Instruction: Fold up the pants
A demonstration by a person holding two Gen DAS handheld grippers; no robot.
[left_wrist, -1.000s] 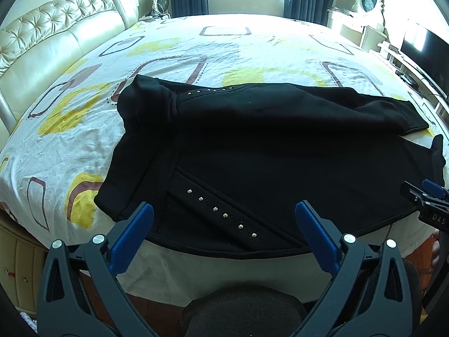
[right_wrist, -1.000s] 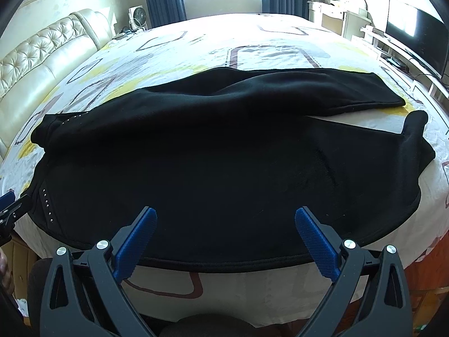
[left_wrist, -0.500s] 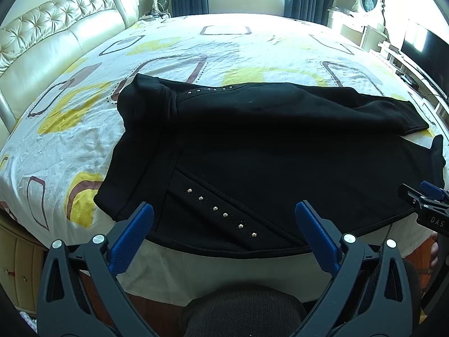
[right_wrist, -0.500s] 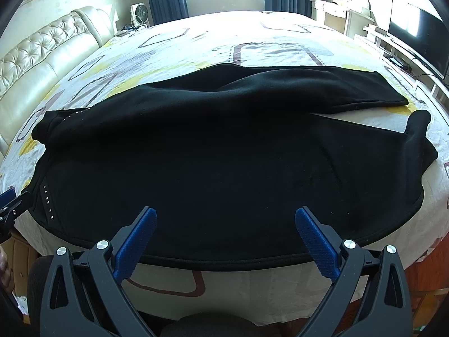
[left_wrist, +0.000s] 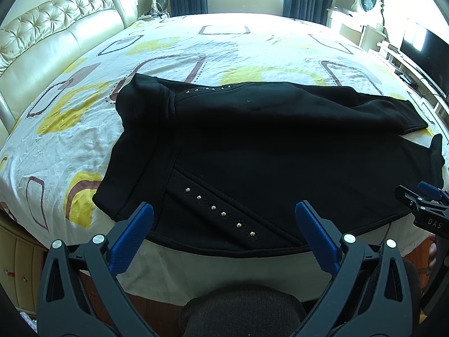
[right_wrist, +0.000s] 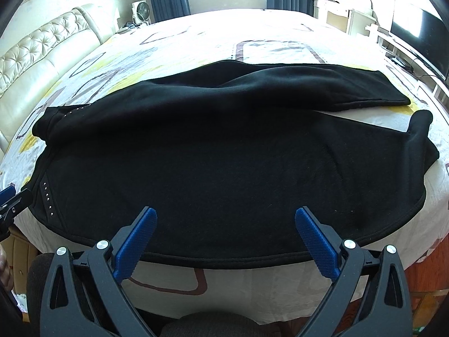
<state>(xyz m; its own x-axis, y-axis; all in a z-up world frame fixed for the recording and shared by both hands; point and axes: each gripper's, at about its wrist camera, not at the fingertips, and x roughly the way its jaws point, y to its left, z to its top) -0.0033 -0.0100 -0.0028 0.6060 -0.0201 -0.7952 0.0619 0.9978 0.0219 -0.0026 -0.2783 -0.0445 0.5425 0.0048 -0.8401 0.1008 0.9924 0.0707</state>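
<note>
Black pants (left_wrist: 266, 151) lie spread across the near side of the bed, waistband to the left, legs to the right; they also fill the right wrist view (right_wrist: 224, 163). A row of metal studs (left_wrist: 221, 213) marks the near pocket. My left gripper (left_wrist: 224, 219) is open and empty, just above the near hem by the studs. My right gripper (right_wrist: 224, 224) is open and empty over the near hem of the leg part. The right gripper shows at the right edge of the left wrist view (left_wrist: 423, 205); the left gripper shows at the left edge of the right wrist view (right_wrist: 11, 202).
The bed has a white sheet with yellow and brown shapes (left_wrist: 84, 129) and a tufted cream headboard (left_wrist: 50, 42) at the left. A fan (left_wrist: 161, 0) stands behind it. A TV and white shelf (left_wrist: 421, 50) stand at the right. The bed edge drops off just under the grippers.
Both grippers have crept slightly nearer the pants' near hem. The pants have not moved and both grippers stay open.
</note>
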